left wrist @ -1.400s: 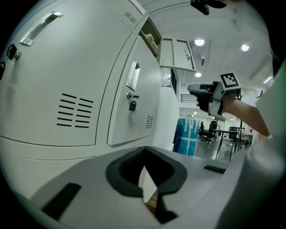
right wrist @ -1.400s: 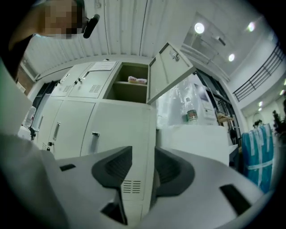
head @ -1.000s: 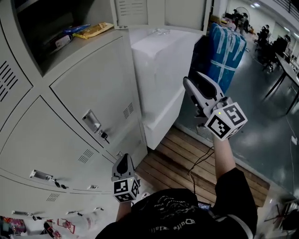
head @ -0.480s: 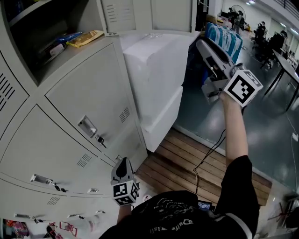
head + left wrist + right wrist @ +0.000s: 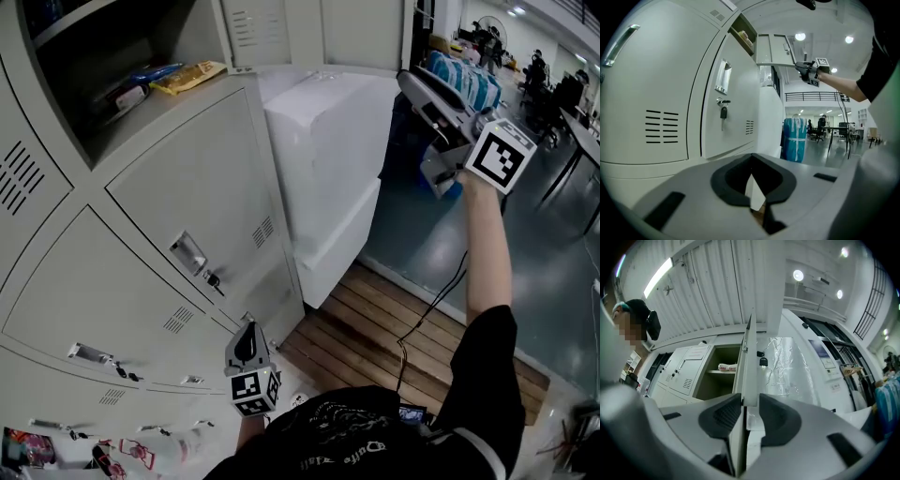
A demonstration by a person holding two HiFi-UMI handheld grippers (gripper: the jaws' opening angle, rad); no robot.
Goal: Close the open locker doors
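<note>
open door (image 5: 347, 33) cut by top edge, packet (image 5: 190, 76) print unreadable

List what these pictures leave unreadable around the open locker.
Inside the open locker: head view, top edge cuts it off, back in shadow.
Print on the snack packets: head view, too small.
Faces of the locker door: right gripper view sees it nearly edge-on.
The lowest lockers: head view, left and bottom edges cut them off.

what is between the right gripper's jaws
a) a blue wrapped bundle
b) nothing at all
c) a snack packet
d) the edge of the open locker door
D: the right gripper view shows the thin edge of the open locker door running between the pads of the right gripper, whose jaws have just been closing onto it.
</note>
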